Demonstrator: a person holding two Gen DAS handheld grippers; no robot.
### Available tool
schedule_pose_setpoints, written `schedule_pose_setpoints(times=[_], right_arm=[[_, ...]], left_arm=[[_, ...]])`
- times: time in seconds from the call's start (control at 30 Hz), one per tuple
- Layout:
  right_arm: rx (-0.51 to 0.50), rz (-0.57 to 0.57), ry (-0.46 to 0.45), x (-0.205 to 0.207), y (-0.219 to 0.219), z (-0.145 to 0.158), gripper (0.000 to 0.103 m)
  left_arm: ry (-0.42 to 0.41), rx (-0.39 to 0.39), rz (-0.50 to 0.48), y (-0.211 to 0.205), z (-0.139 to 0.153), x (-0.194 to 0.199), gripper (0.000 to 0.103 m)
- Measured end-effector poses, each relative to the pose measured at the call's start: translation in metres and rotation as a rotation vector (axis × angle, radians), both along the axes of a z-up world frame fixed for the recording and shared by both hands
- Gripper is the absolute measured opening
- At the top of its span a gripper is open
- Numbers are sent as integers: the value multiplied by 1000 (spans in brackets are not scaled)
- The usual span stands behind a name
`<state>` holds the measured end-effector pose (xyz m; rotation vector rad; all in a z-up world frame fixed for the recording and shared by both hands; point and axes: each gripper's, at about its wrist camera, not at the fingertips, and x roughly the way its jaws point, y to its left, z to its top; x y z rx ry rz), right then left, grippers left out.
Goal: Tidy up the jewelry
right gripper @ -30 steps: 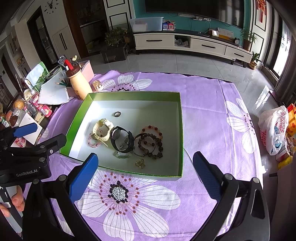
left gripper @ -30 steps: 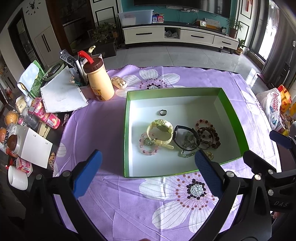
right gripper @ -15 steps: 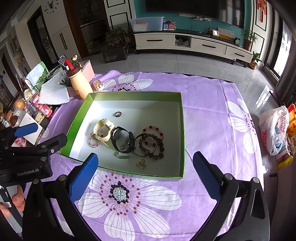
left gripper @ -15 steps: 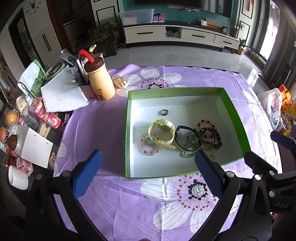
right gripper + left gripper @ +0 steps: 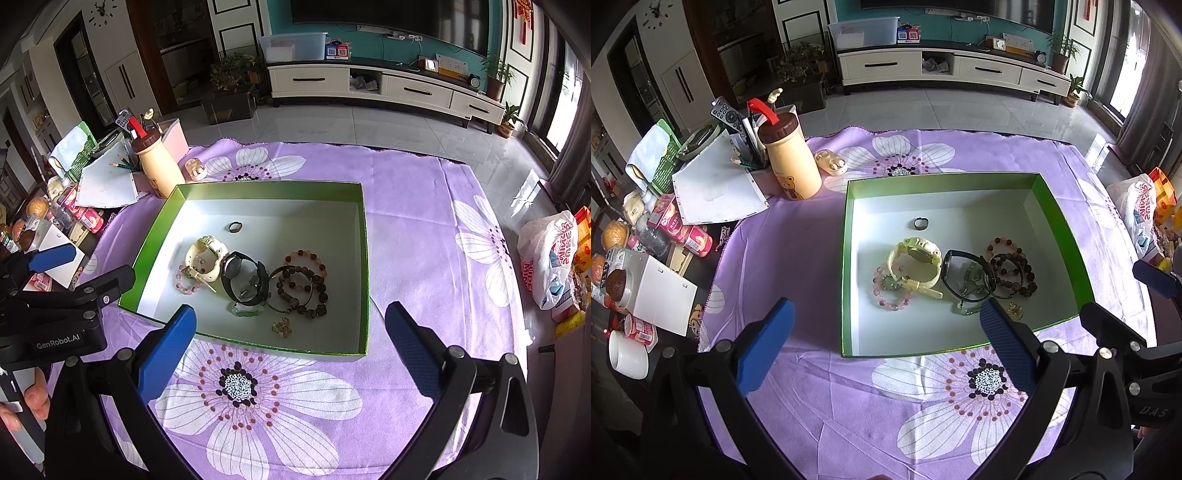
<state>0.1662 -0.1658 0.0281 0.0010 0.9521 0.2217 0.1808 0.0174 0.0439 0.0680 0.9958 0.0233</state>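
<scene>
Box (image 5: 1052, 206) nearer than before; both grippers wide apart, empty.

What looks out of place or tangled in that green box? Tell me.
Most of the jewelry in the green box lies in one overlapping heap: cream watch, black watch, pink bracelet and dark bead bracelets touch or overlap. Only the small ring lies apart. Nothing looks spilled or broken.

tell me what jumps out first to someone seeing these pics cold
A green-walled box sits mid-table on a purple flowered cloth, with a tangle of watches and bead bracelets near its front. Both open grippers, left and right, hover before it, empty.
</scene>
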Motion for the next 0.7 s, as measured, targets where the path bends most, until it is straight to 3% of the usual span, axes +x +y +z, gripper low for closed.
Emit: schedule_pose_setpoints(times=[0.7], right_arm=[[3,0,0,0,5,-2,102]], left_arm=[[18,-2,12,0,-3,6,101]])
